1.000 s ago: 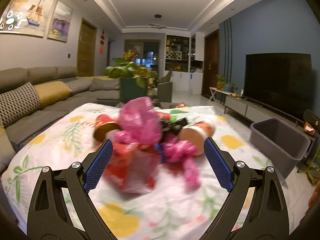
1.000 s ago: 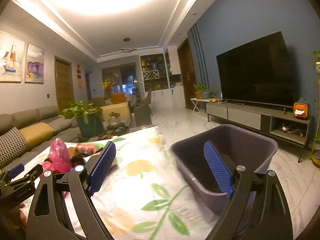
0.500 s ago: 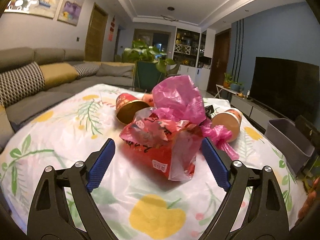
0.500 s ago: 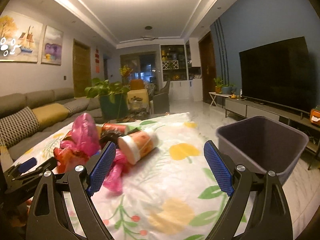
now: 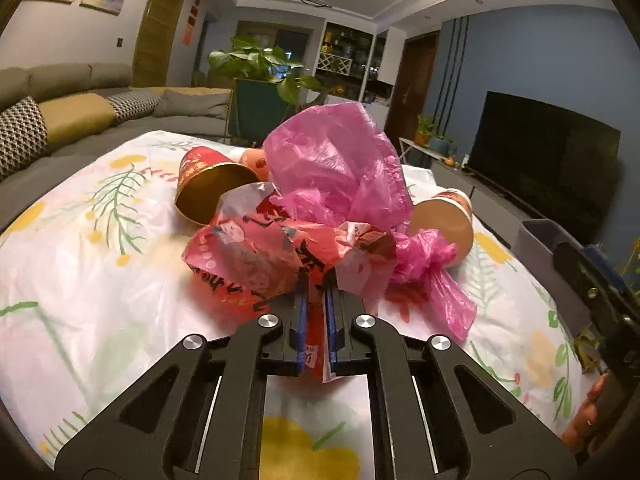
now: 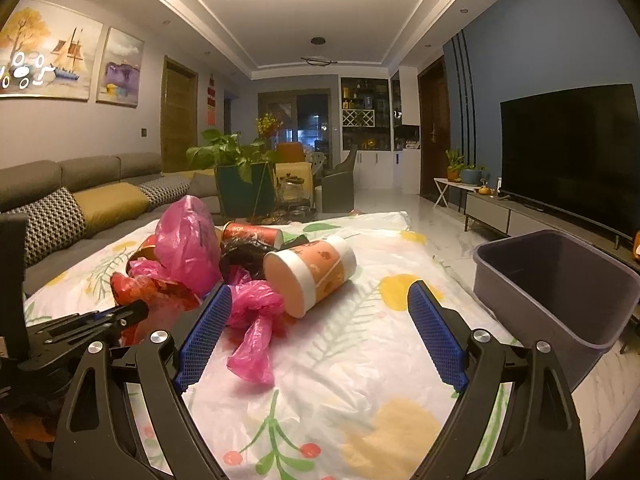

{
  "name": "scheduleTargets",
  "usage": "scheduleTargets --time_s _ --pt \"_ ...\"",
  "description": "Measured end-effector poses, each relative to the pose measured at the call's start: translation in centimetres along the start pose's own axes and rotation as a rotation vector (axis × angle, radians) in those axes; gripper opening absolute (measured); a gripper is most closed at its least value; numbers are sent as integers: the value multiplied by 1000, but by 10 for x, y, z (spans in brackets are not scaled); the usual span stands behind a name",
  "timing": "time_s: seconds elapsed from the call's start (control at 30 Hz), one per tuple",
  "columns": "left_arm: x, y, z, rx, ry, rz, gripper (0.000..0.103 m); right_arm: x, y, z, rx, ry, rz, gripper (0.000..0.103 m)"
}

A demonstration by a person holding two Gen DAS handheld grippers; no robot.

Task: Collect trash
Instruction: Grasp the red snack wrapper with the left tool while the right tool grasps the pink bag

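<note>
— What did you have hold of?

— My left gripper (image 5: 314,300) had its blue pads pressed nearly together on the near edge of a red printed wrapper (image 5: 256,256). The wrapper sat crumpled at the front of the trash heap, on the floral tablecloth (image 5: 80,280).

— Could you read anything on it?

— Only bits. Dark characters ran across the red film and a small white label hung between the pads, but I couldn't make out any word or brand.

— What lay around it?

— A pink plastic bag (image 5: 340,168) bulged just behind and above the wrapper, touching it, with its knotted tail trailing to the right. A red paper cup (image 5: 208,188) lay on its side to the left, gold inside facing me. An orange patterned cup (image 6: 316,276) lay tipped over to the right, its bottom toward my right camera. Behind it was another red cup (image 6: 252,236) with printing I couldn't read, and something dark and crumpled between them.

— And your other hand?

— My right gripper (image 6: 320,336) hovered low over the cloth, jaws spread wide, holding nothing, pointed between the pink tail and the grey bin (image 6: 560,288). The bin stood off the table's right edge, open side up.

— The left one's pose?

— Low and level, reaching in from the near side.
</note>
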State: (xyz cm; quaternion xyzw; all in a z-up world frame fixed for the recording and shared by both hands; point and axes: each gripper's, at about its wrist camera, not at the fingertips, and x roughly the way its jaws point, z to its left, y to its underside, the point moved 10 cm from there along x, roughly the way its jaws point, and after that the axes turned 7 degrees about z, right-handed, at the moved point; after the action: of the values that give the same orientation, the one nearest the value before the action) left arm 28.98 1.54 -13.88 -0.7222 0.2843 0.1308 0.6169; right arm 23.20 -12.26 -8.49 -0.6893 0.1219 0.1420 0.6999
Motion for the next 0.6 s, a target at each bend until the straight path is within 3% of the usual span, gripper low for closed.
scheduleTargets --time_s 0.37,0.6 --pt "-52 -11 -3 -13 40 -99 0 29 17 17 -5 -39 76 80" --pt "-85 -20 7 -44 37 -177 0 31 7 30 -12 -71 62 80"
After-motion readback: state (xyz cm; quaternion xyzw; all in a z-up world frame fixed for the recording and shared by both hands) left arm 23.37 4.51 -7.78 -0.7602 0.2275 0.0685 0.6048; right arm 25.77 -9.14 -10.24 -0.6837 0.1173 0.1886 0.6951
